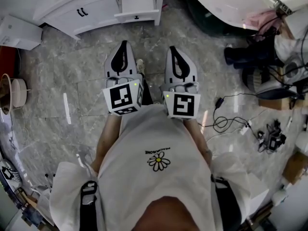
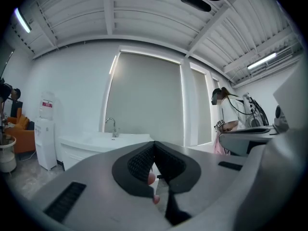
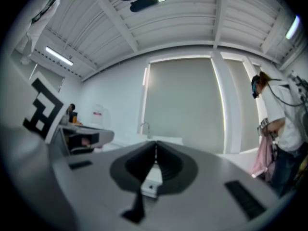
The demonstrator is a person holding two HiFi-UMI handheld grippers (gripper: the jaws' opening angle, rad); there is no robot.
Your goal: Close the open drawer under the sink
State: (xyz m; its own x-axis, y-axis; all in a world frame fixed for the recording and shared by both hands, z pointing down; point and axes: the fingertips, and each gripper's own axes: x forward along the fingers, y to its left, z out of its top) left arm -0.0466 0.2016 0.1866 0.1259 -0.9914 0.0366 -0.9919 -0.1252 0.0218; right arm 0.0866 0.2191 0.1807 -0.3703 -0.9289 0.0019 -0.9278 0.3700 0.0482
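Ahead, drawer [image 1: 138,3] open, near left gripper [image 1: 124,44]

The drawer [image 3: 152,183] shows only as a blurred sliver behind the right gripper [image 3: 155,146], and the head view's top edge crops the cabinet [image 1: 96,8].

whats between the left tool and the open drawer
Only bare marble floor, in the head view, separates the left tool from the open drawer.

Bare floor [image 1: 144,40] lies open from mid-frame up to the pulled-out drawer [image 1: 138,3] at the top centre. A white box [image 1: 18,32] stands at the upper left, while cables [image 1: 230,121] and black gear [image 1: 248,56] crowd the right side.
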